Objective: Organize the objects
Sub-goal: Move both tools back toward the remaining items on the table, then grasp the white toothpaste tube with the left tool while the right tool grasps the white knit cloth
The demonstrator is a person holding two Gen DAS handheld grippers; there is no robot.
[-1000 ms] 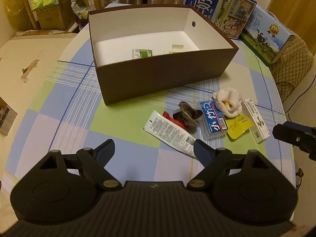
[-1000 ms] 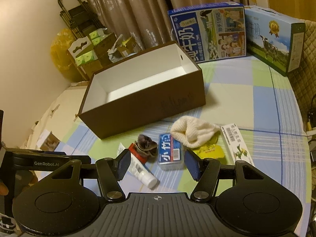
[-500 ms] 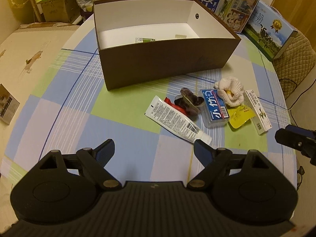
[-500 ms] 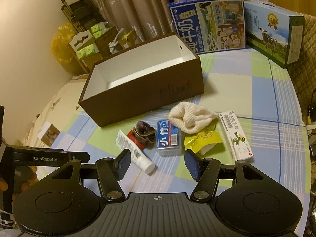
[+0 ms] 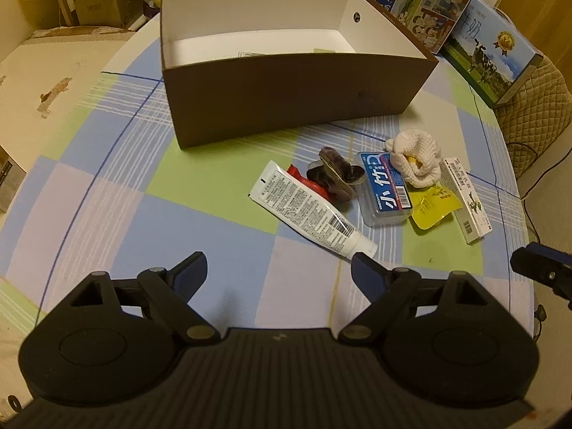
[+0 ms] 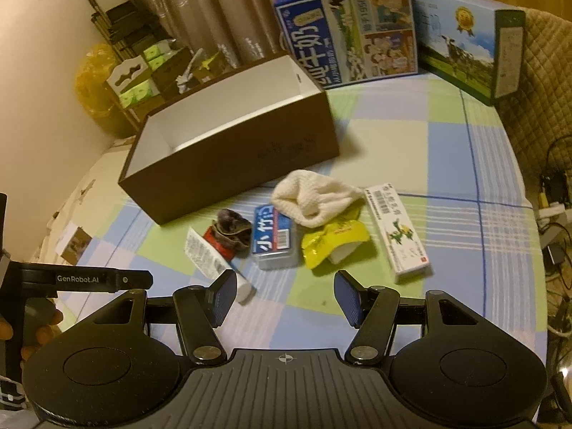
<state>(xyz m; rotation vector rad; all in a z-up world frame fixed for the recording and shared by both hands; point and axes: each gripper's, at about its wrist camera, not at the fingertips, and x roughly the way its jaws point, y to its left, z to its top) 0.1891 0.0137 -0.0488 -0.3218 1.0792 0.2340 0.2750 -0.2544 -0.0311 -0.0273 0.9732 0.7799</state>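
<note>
A brown open box (image 5: 293,85) (image 6: 232,150) with a white inside stands on the checked tablecloth, with small flat items barely showing in it. In front of it lies a cluster: a white tube (image 5: 307,207) (image 6: 207,254), a dark hair clip (image 5: 336,175) (image 6: 232,230), a blue-labelled clear case (image 5: 384,187) (image 6: 273,239), a cream cloth (image 5: 416,157) (image 6: 314,200), a yellow packet (image 5: 432,205) (image 6: 332,243) and a long white carton (image 5: 464,200) (image 6: 398,232). My left gripper (image 5: 279,268) is open, near the tube's cap. My right gripper (image 6: 286,296) is open, just short of the case and packet.
Two large milk cartons (image 6: 350,32) (image 6: 472,35) stand at the table's far edge. A quilted chair (image 5: 532,107) is at the right. Cardboard boxes and a rack (image 6: 143,64) stand beyond the table on the left. A hand (image 6: 39,336) holds the left gripper.
Both grippers have drawn back and risen slightly, so the box and the cluster sit farther up in the views. Nothing was taken hold of; both stay open.
</note>
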